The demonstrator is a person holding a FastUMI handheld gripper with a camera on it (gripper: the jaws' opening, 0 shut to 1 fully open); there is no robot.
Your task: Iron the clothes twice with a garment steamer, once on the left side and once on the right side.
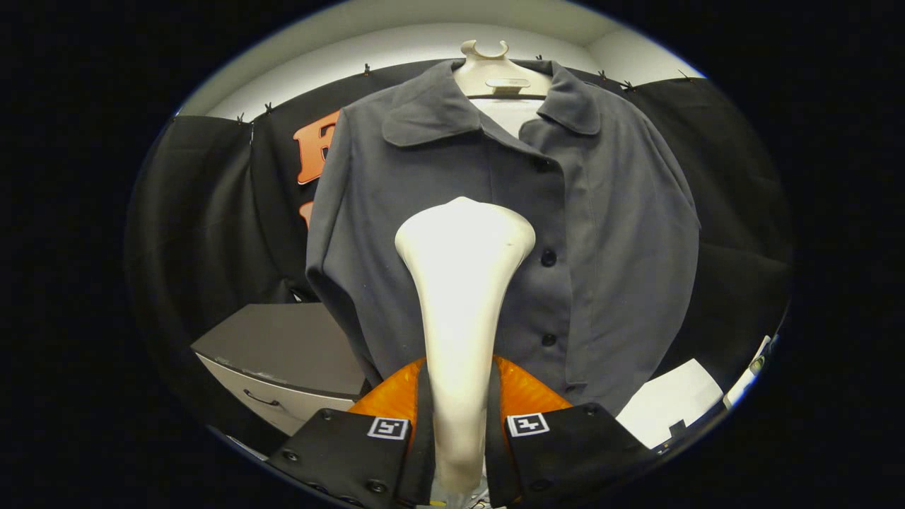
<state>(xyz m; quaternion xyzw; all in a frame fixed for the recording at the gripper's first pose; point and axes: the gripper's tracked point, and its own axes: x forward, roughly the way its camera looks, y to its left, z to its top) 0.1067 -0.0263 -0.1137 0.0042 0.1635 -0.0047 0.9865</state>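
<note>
Tool (458, 424) clamped on the neck of the cream plastic garment steamer (461, 283), both fingers pressing its sides; wide head points ahead. Dark grey buttoned shirt (601, 233), on a pale mannequin hanger (495, 71), hangs just beyond the head, which covers the placket's left side. Contact unclear. Risks: head catching a button (548, 258) and dragging fabric; smooth tapered handle slipping in the grip; shirt swinging away, so the pass misses.
</note>
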